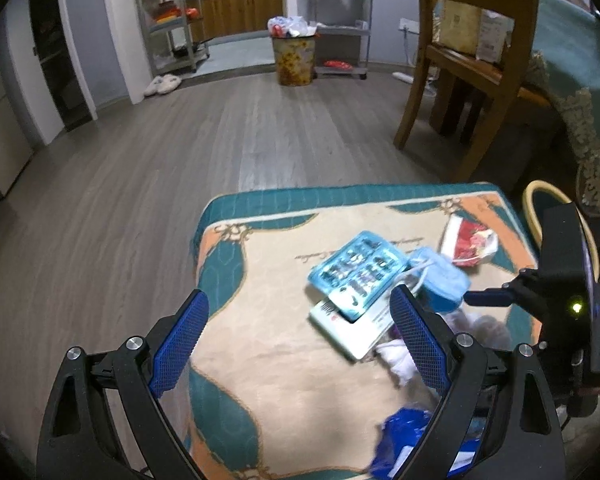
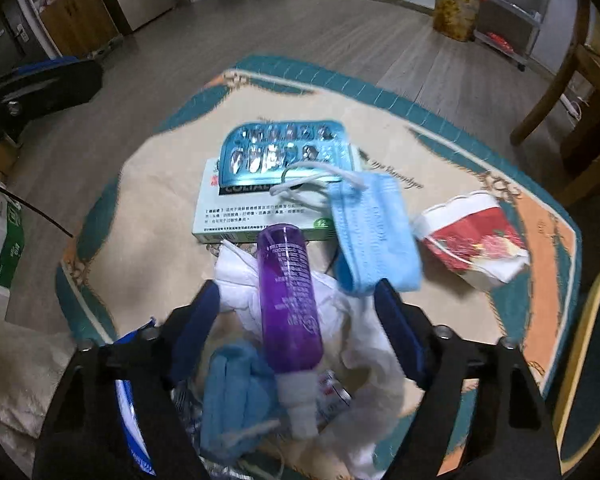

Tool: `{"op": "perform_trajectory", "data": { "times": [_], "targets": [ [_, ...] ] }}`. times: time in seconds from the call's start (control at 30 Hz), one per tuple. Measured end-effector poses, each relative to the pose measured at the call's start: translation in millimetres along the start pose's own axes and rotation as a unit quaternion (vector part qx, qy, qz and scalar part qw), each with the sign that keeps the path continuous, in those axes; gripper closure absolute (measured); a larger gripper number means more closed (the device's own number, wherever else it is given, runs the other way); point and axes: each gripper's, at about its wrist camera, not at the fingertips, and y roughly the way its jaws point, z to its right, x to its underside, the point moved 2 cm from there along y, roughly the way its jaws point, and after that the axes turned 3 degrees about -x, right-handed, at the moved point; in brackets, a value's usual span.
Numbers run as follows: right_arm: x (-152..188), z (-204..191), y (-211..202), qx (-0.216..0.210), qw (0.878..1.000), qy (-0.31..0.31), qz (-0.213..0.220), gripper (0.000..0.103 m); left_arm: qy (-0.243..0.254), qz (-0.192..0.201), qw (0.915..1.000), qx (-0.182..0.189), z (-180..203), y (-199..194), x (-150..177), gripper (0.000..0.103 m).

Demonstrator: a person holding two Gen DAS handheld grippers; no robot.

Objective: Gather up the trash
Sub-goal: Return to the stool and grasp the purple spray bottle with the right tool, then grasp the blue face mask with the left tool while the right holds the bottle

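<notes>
A stool with a beige and teal cover (image 1: 268, 360) holds the trash. On it lie a blue blister pack (image 2: 284, 152) on a white medicine box (image 2: 256, 212), a blue face mask (image 2: 372, 232), a crushed red and white paper cup (image 2: 472, 240), a purple bottle (image 2: 290, 300), white tissue (image 2: 360, 320) and a second blue mask (image 2: 236, 392). My right gripper (image 2: 296, 290) stands over the purple bottle, one finger on each side, pads clear of it. My left gripper (image 1: 300, 300) hangs open above the cover, near the blister pack (image 1: 356, 272), holding nothing.
A full trash bin (image 1: 294, 60) stands far across the wood floor by a metal shelf rack (image 1: 340, 28). A wooden chair (image 1: 472, 60) and a draped table are at the right. Cartons (image 2: 0, 232) sit on the floor to the left of the stool.
</notes>
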Motion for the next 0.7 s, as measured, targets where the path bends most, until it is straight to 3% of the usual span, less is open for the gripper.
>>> {"op": "perform_trajectory", "data": {
  "times": [0.13, 0.2, 0.27, 0.7],
  "targets": [
    [3, 0, 19, 0.016, 0.999, -0.015, -0.025, 0.041, -0.004, -0.012, 0.9999, -0.008, -8, 9, 3, 0.011],
    [6, 4, 23, 0.010, 0.999, -0.007, -0.035, 0.063, -0.009, -0.017, 0.9998, -0.007, -10, 12, 1, 0.011],
    [8, 5, 18, 0.001, 0.999, -0.003, -0.034, 0.070, -0.009, -0.019, 0.9998, -0.006, -8, 14, 1, 0.011],
    [9, 42, -75, -0.045, 0.997, 0.059, 0.029, 0.071, 0.023, -0.046, 0.9985, -0.019, 19, 42, -7, 0.012]
  ]
}}
